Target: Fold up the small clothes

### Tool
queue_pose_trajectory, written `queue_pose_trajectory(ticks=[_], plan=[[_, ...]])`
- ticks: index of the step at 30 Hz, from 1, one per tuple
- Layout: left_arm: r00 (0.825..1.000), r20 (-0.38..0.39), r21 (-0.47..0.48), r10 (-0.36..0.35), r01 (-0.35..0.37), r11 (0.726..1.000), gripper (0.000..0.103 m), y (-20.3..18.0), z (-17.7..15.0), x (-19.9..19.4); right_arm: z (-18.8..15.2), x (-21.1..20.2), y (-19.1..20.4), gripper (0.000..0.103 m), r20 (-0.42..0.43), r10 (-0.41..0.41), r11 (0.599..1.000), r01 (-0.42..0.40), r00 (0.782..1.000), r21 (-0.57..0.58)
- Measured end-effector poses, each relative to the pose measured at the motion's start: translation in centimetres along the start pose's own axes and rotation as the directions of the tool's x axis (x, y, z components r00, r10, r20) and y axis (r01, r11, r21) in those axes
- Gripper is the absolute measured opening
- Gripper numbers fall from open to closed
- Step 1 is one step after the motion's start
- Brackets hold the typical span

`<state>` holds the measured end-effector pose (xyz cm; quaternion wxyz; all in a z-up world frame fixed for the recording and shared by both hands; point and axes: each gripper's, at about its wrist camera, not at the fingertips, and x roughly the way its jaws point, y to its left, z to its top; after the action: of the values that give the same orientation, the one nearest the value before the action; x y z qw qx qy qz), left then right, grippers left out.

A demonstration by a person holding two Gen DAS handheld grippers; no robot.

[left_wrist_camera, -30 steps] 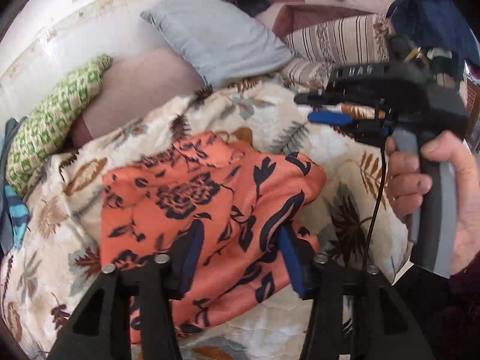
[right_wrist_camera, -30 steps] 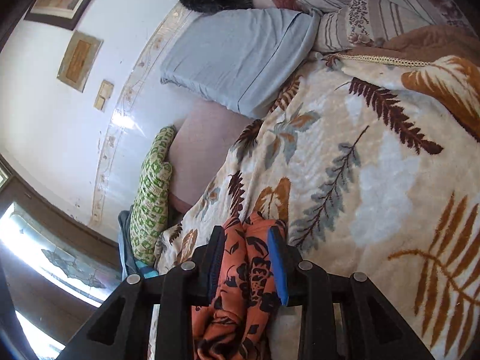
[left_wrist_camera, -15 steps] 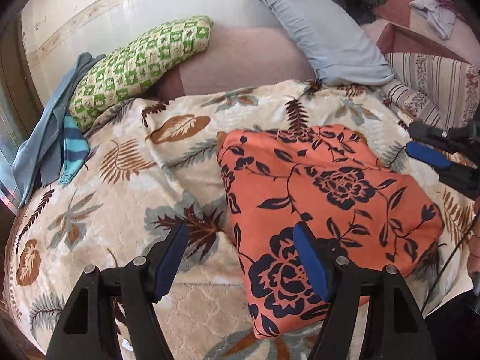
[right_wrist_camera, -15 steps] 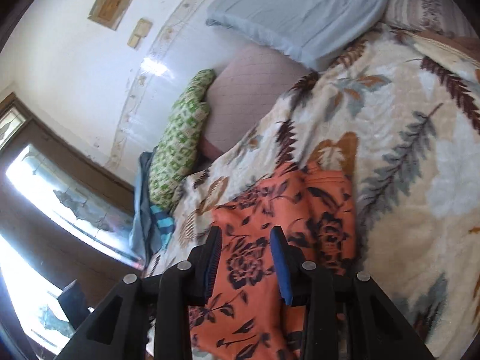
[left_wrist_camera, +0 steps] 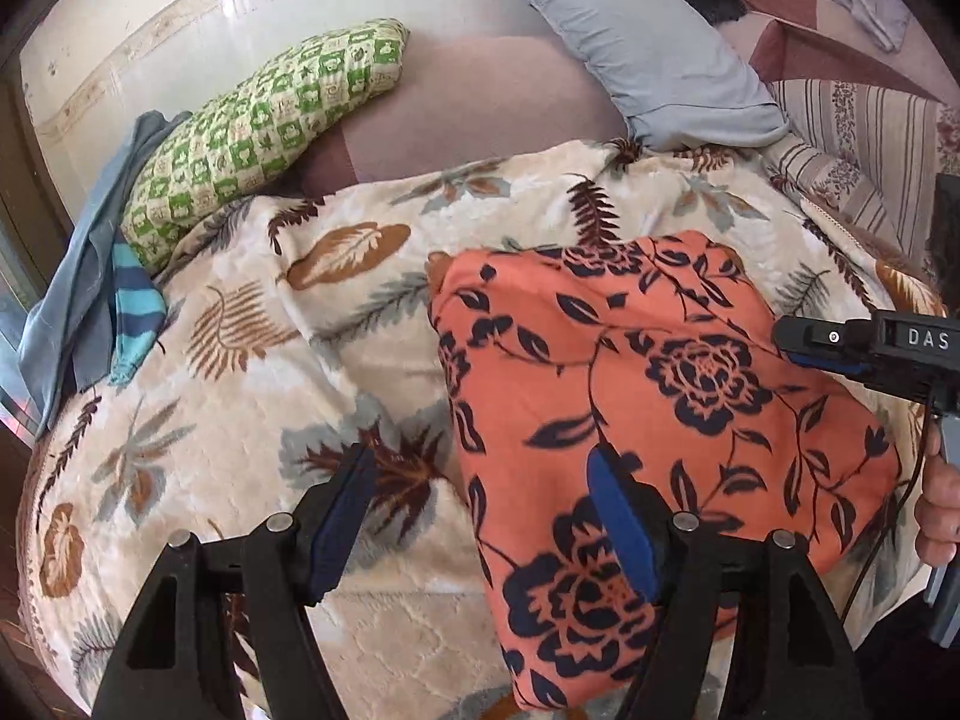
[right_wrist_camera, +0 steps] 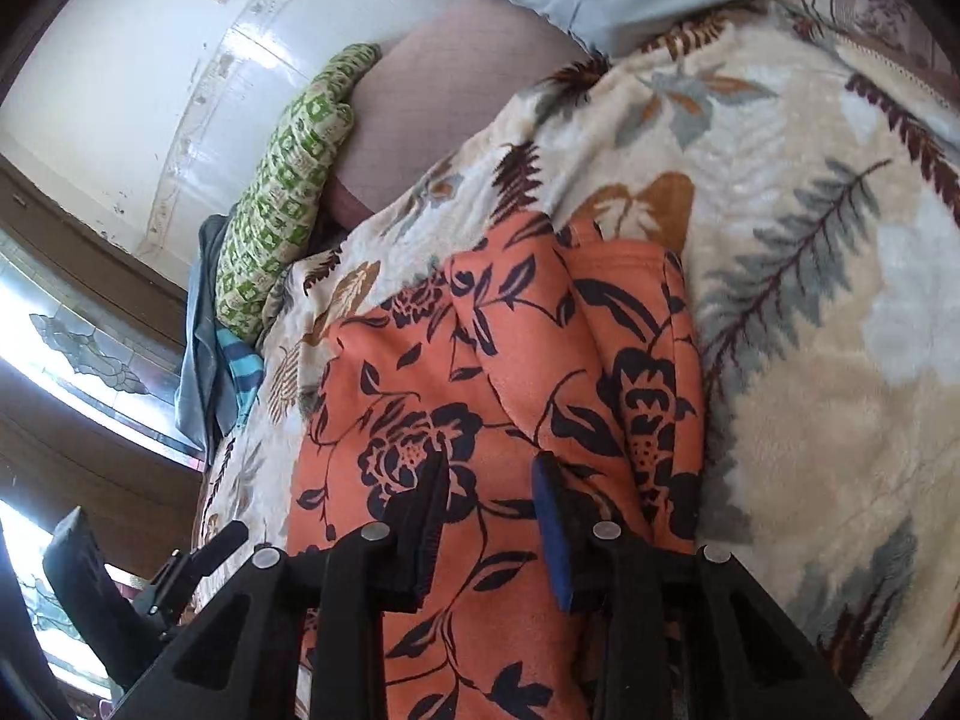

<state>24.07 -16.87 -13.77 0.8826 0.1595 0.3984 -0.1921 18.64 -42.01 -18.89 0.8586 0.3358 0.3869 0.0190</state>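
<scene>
An orange garment with dark navy flowers [left_wrist_camera: 648, 396] lies folded flat on the leaf-patterned blanket [left_wrist_camera: 252, 396]; it also shows in the right wrist view [right_wrist_camera: 498, 396]. My left gripper [left_wrist_camera: 480, 516] is open and empty above the garment's near left edge, its right finger over the cloth. My right gripper [right_wrist_camera: 489, 498] is open and empty, hovering over the garment. The right gripper also shows at the right edge of the left wrist view [left_wrist_camera: 840, 354], over the garment's right side.
A green checked pillow [left_wrist_camera: 270, 132], a grey-blue pillow [left_wrist_camera: 648, 42] and a pink bolster [left_wrist_camera: 480, 102] lie along the wall. Blue clothes [left_wrist_camera: 102, 276] hang at the bed's left edge. Striped bedding [left_wrist_camera: 864, 138] lies at the far right. A window [right_wrist_camera: 72, 354] is left.
Both grippers let go of the garment, which now lies folded flat on the blanket. Both have drawn back from it, and the left gripper has opened wide.
</scene>
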Motion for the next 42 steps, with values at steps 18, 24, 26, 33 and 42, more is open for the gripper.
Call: queue_pose_trajectory(ticks=[18, 24, 26, 33, 42], plan=[[0.971, -0.194, -0.03, 0.142, -0.15, 0.988, 0.078, 2.8, 7.1, 16.2, 6.8, 9.3, -3.1, 0.029, -0.034, 0.026, 0.979, -0.019, 0.999, 0.203], [0.972, -0.193, -0.093, 0.133, -0.153, 0.984, 0.081, 4.4, 5.5, 14.0, 6.9, 8.7, -3.5, 0.029, -0.003, 0.044, 0.974, -0.042, 0.999, 0.225], [0.977, -0.171, -0.111, 0.126, -0.146, 0.983, 0.081, 4.8, 4.8, 11.6, 6.8, 7.4, -2.5, 0.032, 0.021, 0.026, 0.98, -0.03, 0.999, 0.195], [0.999, -0.028, -0.06, 0.023, -0.025, 0.998, 0.081, 2.9, 0.1, 1.9, 3.4, 0.2, -0.2, 0.032, 0.08, 0.125, 0.988, -0.131, 0.989, 0.081], [0.999, 0.026, 0.113, 0.042, -0.044, 0.993, 0.081, -1.1, -7.6, 0.7, -5.7, -0.8, 0.5, 0.032, -0.044, -0.103, 0.991, 0.098, 0.994, -0.089]])
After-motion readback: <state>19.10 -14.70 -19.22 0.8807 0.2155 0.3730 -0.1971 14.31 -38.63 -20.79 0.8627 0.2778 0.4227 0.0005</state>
